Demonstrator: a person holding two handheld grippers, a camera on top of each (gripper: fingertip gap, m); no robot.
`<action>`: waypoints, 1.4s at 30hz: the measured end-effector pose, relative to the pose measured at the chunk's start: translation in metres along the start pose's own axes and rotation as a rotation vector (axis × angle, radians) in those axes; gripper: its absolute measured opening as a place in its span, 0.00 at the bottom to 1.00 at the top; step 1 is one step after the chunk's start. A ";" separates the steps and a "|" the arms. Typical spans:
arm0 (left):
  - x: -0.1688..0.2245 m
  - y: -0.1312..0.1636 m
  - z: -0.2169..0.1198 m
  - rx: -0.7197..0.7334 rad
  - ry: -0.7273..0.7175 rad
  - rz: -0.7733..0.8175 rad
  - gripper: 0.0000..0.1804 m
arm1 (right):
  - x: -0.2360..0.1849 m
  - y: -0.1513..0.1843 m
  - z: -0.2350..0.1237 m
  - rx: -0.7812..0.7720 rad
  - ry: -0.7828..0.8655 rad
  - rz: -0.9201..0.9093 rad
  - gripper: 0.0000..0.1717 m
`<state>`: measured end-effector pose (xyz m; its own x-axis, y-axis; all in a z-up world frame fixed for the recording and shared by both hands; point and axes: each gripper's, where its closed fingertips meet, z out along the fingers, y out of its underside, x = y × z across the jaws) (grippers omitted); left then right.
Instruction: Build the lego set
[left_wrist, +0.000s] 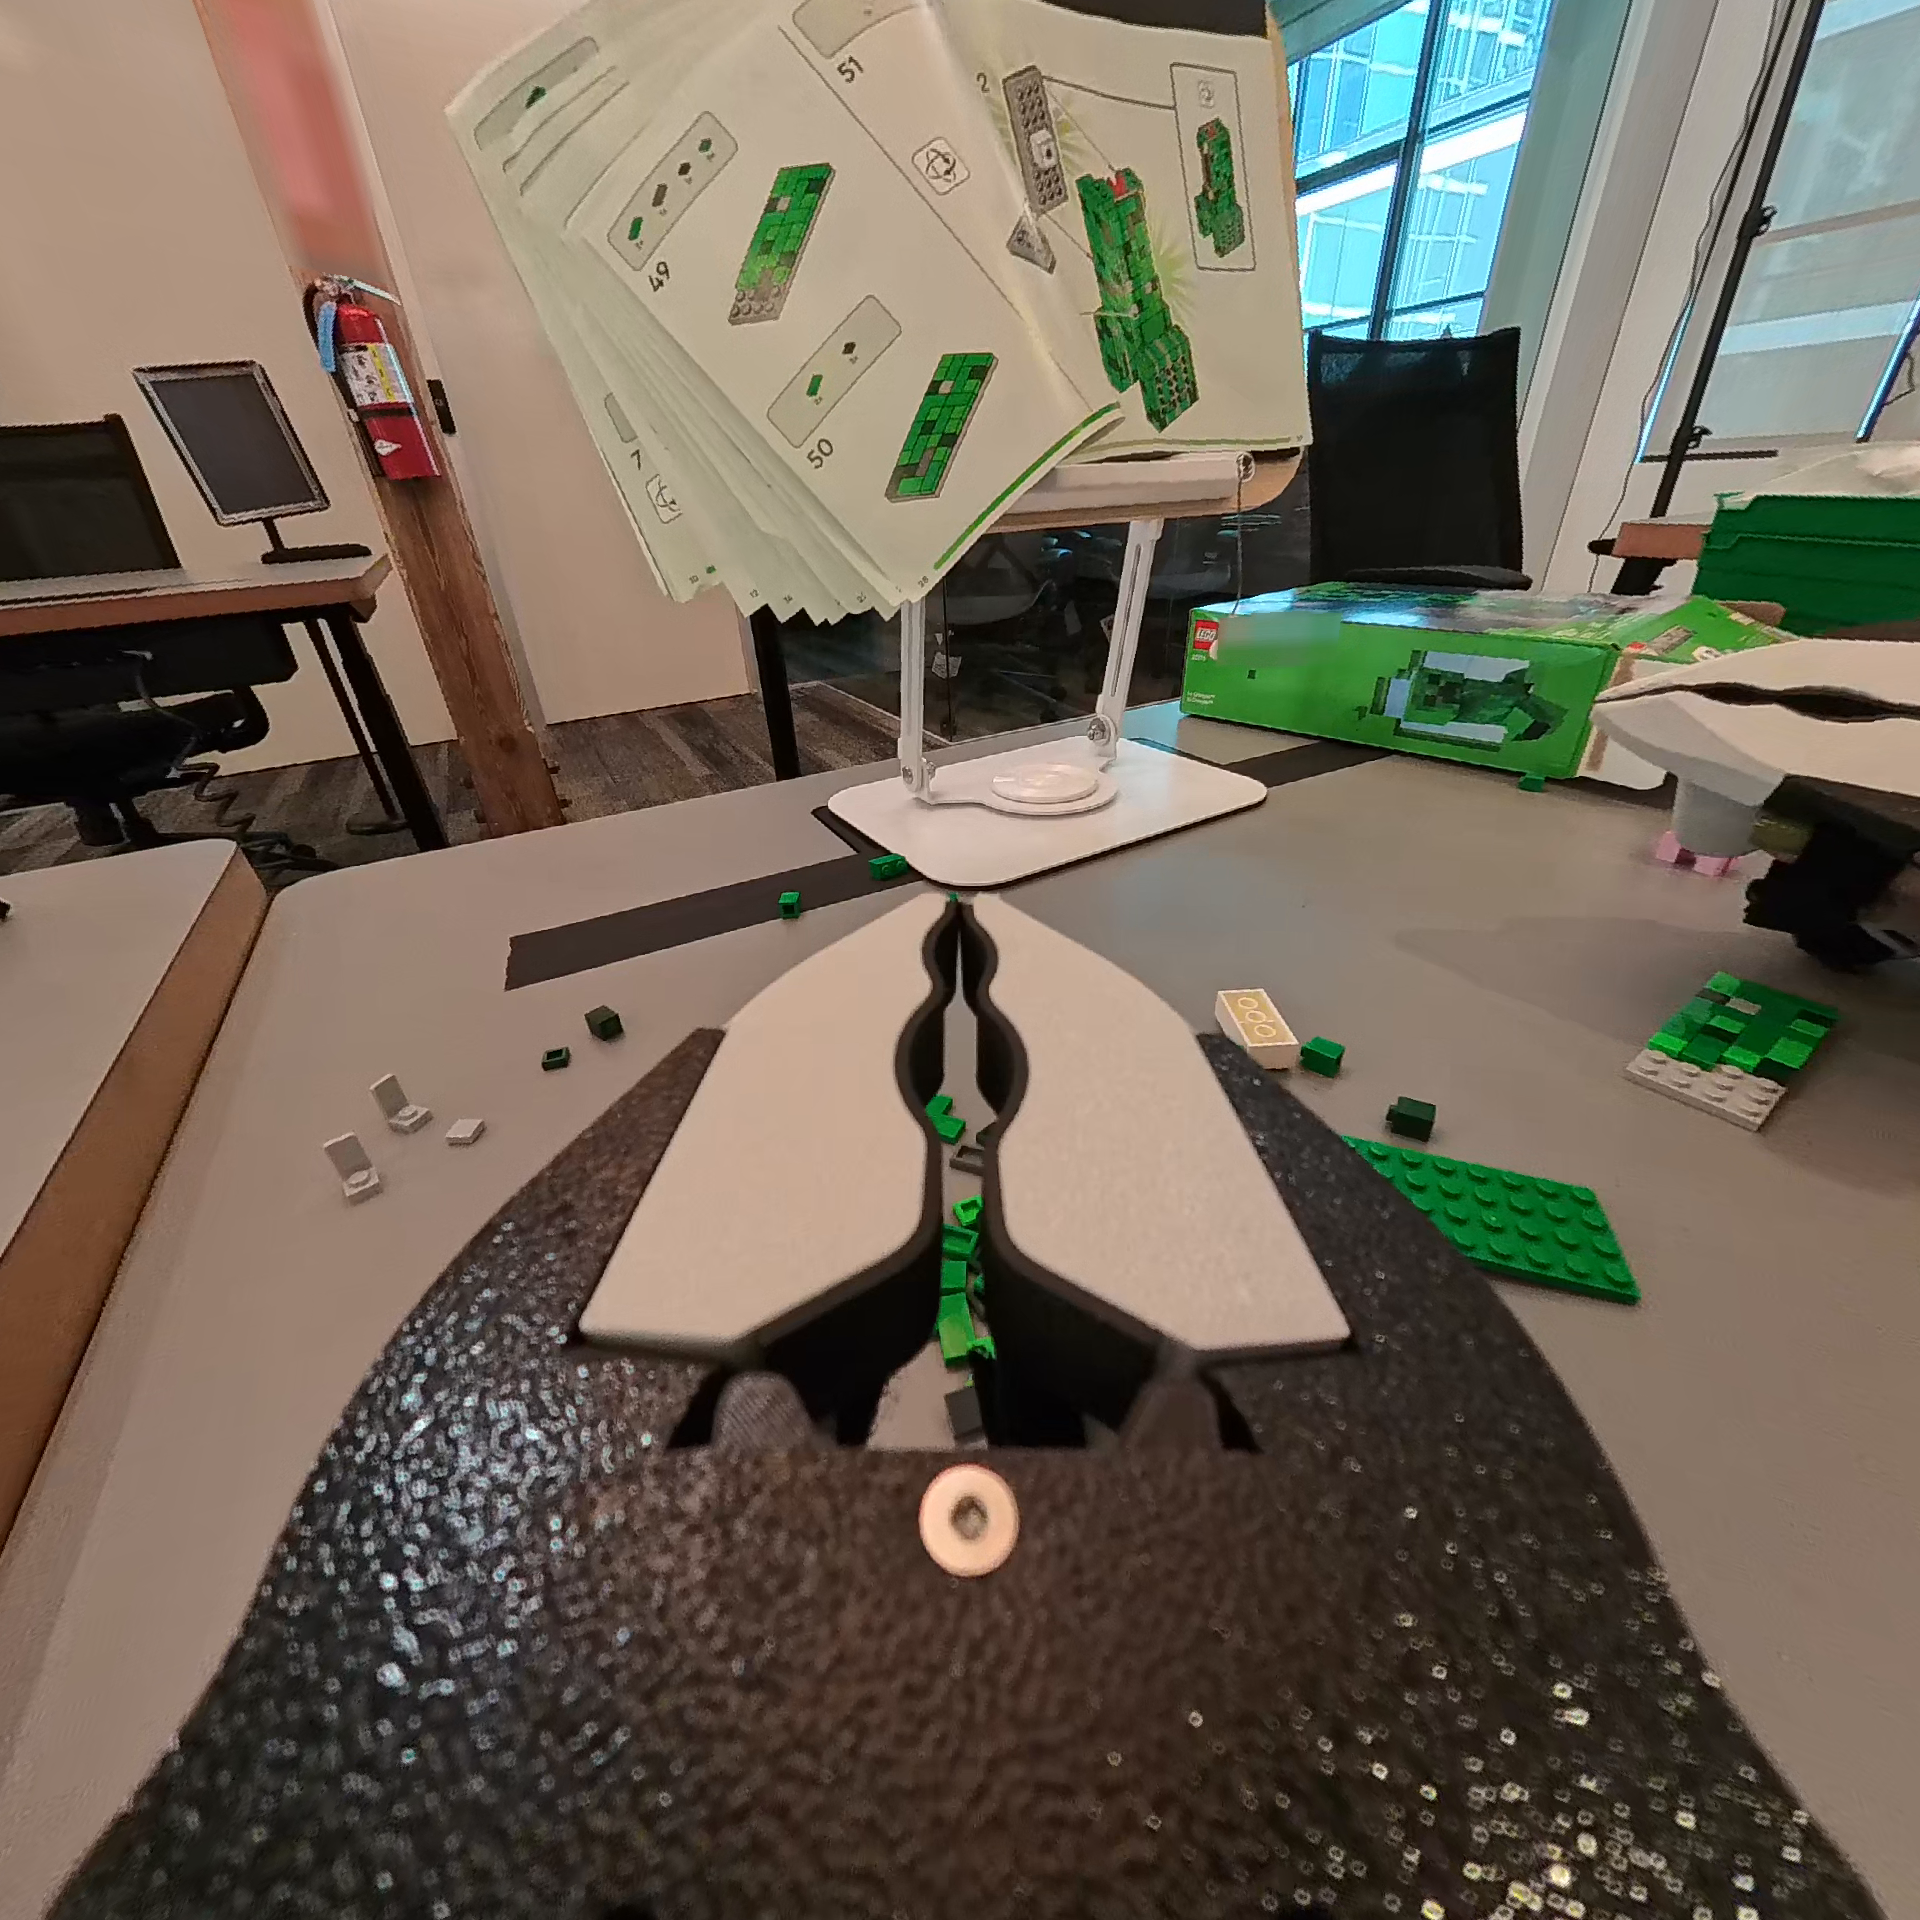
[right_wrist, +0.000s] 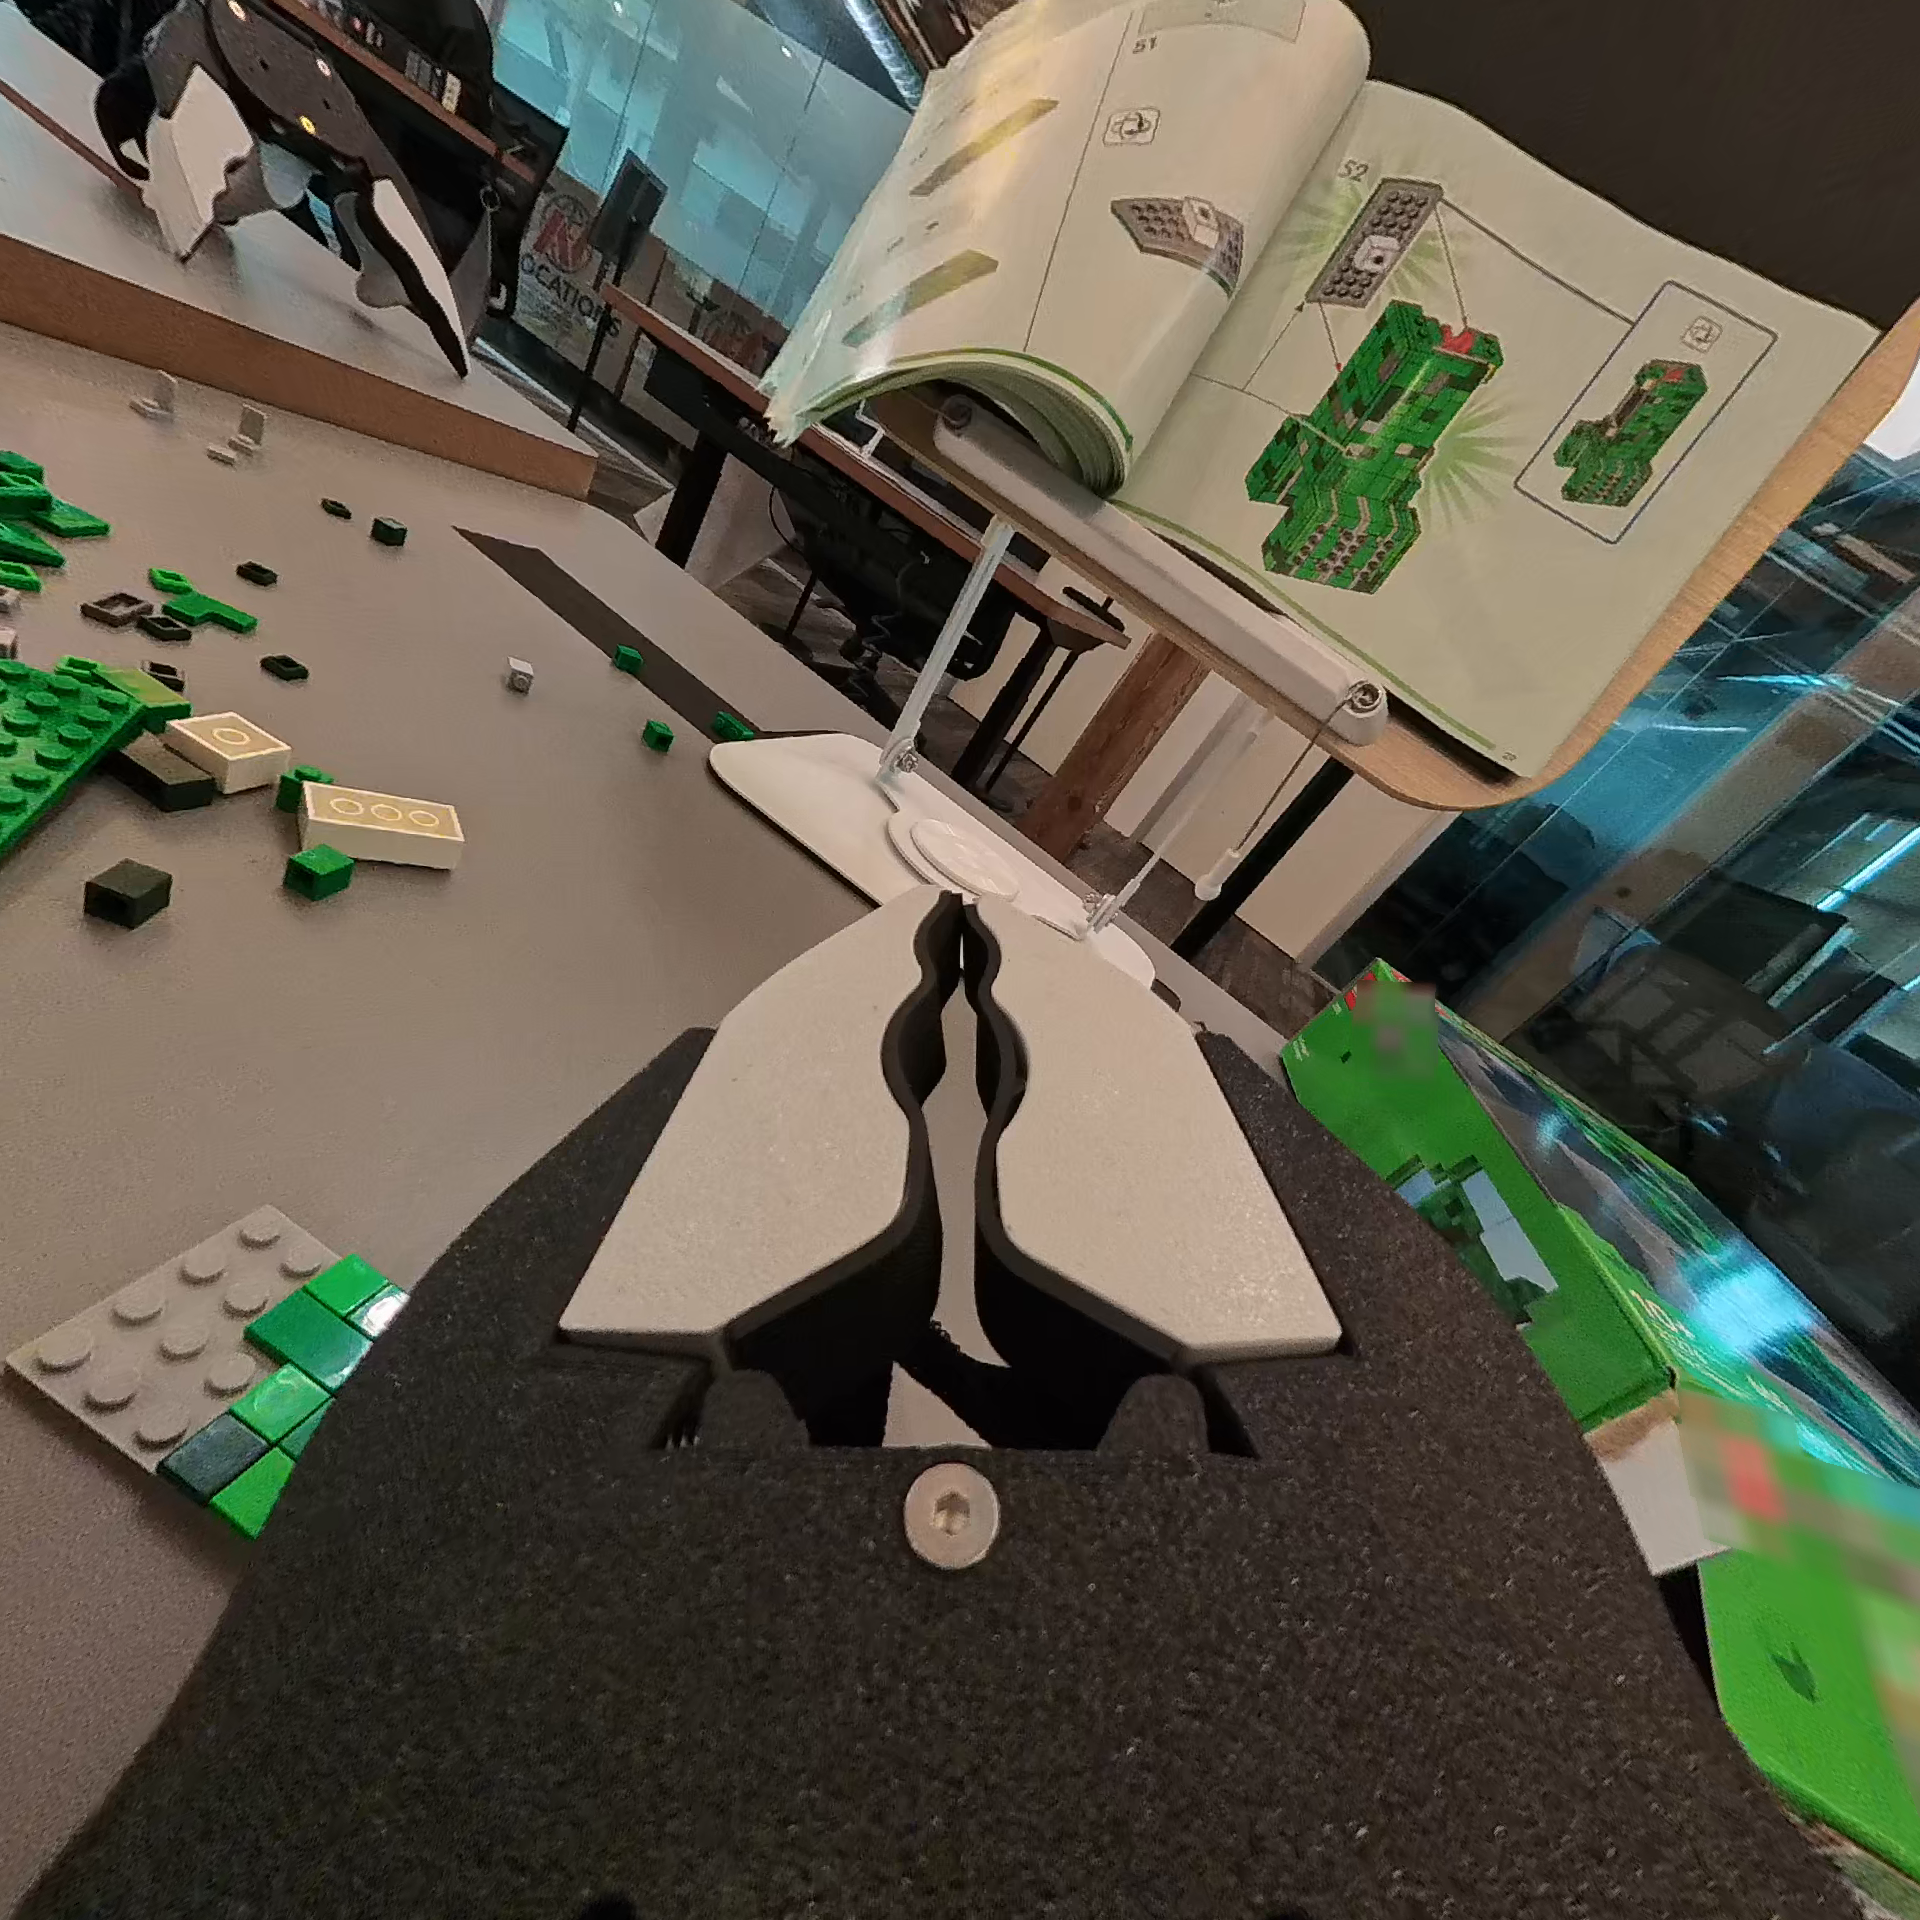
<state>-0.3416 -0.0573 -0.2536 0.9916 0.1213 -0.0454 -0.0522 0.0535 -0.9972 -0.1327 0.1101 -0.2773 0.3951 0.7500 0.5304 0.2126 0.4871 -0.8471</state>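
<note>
We are looking across an office room with tall windows, desks and a red fire extinguisher on a wooden post. In front of us is a grey table scattered with building bricks.

At twelve o'clock a white book stand is holding an open instruction booklet, its left-hand pages fanning loose. At two o'clock a green cardboard box is lying on its side. At four o'clock from the left gripper's tips a flat green baseplate is resting on the table. Farther out at three o'clock is a grey plate partly covered with green tiles. A white brick is lying just beside the left gripper at three o'clock. Small green bricks are dotting the dark tape strip at eleven, and a few little grey pieces are sitting at nine.

We are holding the left gripper above a heap of loose green bits, its jaws drawn together. A green speck is showing at the very tip, and we cannot tell whether it is pinched or lying on the table beyond.

We are holding the right gripper tilted, jaws closed with nothing visible between them. It is pointing at the stand's base, with the box at its four o'clock.
</note>
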 end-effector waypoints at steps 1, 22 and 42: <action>0.000 0.000 0.000 0.001 -0.001 0.000 0.00 | 0.000 0.000 0.000 0.000 0.000 -0.002 0.00; -0.006 0.000 -0.001 0.005 -0.014 -0.002 0.00 | 0.000 0.000 0.000 0.004 -0.003 0.002 0.00; -0.080 0.004 -0.044 -0.036 -0.330 0.005 0.01 | -0.054 -0.030 0.020 -0.081 -0.260 0.016 0.00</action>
<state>-0.4163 -0.1103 -0.2563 0.8990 0.4365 -0.0344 -0.0469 0.0177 -0.9987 -0.1785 0.0642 -0.2804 0.1581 0.8524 0.4984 0.2833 0.4443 -0.8499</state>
